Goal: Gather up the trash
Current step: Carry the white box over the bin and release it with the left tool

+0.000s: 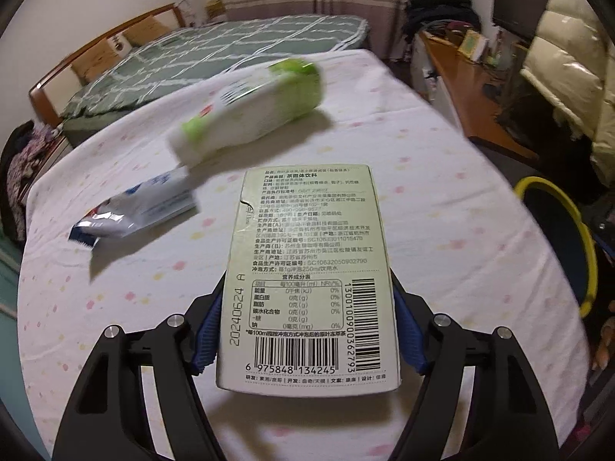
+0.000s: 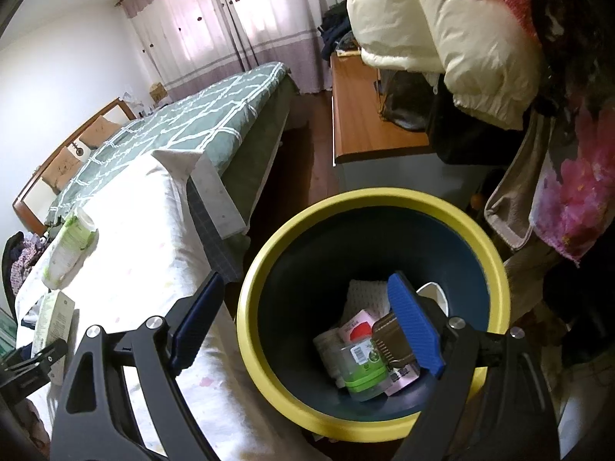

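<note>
The left hand-held gripper (image 1: 307, 330) is clamped on a flat pale-green carton (image 1: 307, 280), its blue pads pressing the two long edges near the barcode end. That end grip leaves most of the box sticking out ahead, which I would guess makes it easy to let it slide off into a bin. In the left wrist view the carton fills the lower middle of the frame and looks lifted just clear of the spotted cloth on the counter (image 1: 442, 207).

Two more pieces of trash wait on the cloth: a white-and-green bottle (image 1: 250, 111) lying on its side in the upper middle, and a blue-and-silver wrapper (image 1: 134, 211) at middle left.

The right hand-held gripper (image 2: 307, 326) stands apart and empty over the yellow-rimmed bin (image 2: 269, 238) at lower right of its view, beside the counter's edge, where discarded packets (image 2: 361, 365) already sit at the bottom.
</note>
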### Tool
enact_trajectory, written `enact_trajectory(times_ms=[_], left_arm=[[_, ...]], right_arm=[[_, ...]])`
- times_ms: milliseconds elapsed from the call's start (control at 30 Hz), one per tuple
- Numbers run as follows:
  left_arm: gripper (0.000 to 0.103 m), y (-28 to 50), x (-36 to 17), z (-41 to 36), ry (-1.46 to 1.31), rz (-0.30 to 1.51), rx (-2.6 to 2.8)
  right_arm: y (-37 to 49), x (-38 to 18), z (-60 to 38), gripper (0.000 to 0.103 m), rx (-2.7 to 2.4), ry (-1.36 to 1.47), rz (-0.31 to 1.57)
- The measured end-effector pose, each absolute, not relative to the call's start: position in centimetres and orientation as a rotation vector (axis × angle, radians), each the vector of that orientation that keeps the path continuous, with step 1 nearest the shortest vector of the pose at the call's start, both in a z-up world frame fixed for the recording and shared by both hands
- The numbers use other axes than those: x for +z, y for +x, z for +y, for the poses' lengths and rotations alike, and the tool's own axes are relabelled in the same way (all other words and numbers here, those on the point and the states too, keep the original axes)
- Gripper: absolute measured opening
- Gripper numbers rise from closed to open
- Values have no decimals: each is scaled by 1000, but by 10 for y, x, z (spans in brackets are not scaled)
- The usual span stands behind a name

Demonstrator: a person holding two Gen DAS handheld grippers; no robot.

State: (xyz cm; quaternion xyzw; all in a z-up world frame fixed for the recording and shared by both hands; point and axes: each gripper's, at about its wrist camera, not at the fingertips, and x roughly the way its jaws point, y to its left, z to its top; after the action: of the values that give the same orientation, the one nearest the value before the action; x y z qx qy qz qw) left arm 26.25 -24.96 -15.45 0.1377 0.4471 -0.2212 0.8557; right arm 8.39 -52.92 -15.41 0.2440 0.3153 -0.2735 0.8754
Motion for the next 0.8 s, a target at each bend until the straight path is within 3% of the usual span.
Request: enact_trajectory(times_ms=[333,800], left_arm=[[73,229,-132,-332,337,883,-636],[73,165,-148,-489,457,914,-887]], right_arm=[[40,-142,-559,82,-650,496,621],[-29,-142,-602,82,-756,506,606]])
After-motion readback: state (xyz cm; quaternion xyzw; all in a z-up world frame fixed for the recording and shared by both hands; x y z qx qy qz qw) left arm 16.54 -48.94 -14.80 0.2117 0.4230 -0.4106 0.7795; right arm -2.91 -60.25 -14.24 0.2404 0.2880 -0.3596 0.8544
